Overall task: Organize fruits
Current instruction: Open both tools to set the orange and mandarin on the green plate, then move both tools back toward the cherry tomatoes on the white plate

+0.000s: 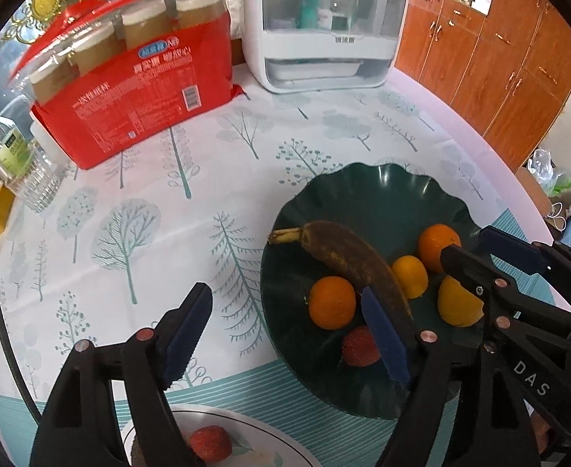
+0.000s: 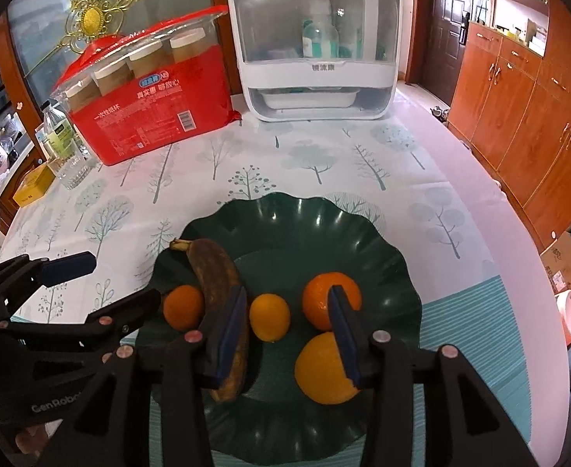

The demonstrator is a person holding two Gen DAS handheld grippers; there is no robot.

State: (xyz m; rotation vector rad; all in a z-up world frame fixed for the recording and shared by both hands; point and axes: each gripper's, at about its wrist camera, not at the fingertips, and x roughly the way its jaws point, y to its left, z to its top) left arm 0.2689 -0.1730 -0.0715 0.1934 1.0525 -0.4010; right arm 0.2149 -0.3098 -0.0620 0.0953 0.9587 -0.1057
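A dark green wavy bowl [image 1: 394, 190] [image 2: 285, 218] holds a brown overripe banana [image 1: 348, 257] [image 2: 215, 272], several oranges [image 1: 332, 301] [image 2: 324, 292] and a red apple [image 1: 357, 346]. My left gripper [image 1: 285, 311] is open and empty, one finger over the tablecloth and the other over the bowl's near left side. My right gripper [image 2: 285, 311] is open and empty above the bowl, its fingers either side of a small orange [image 2: 270, 317]. A second red apple [image 1: 209, 441] lies on a white plate [image 1: 246, 420] at the bottom of the left wrist view.
A red pack of paper cups [image 1: 129, 89] [image 2: 149, 97] and a white cabinet-like appliance [image 1: 324, 27] [image 2: 316, 46] stand at the table's back. A water bottle [image 1: 16, 159] and yellow box [image 2: 32, 190] sit at the far left. Wooden cupboards [image 2: 519, 116] line the right.
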